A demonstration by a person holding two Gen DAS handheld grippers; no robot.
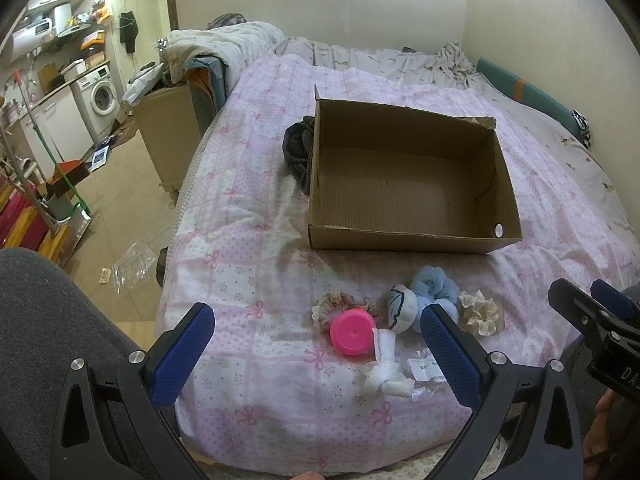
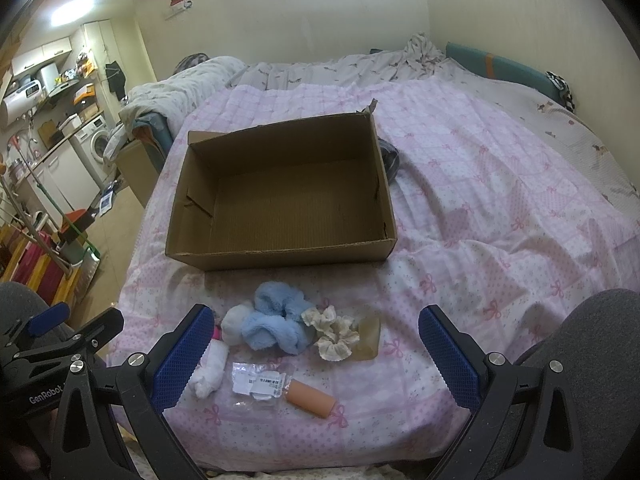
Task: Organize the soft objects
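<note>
crosswise, cardboard box (image 2: 280,196) long axis, mouth up

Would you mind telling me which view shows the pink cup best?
The left wrist view: the pink cup lies in full sight on the bedspread, beside a frilly scrunchie. In the right wrist view only a pink sliver shows behind the right gripper's blue finger.
</note>
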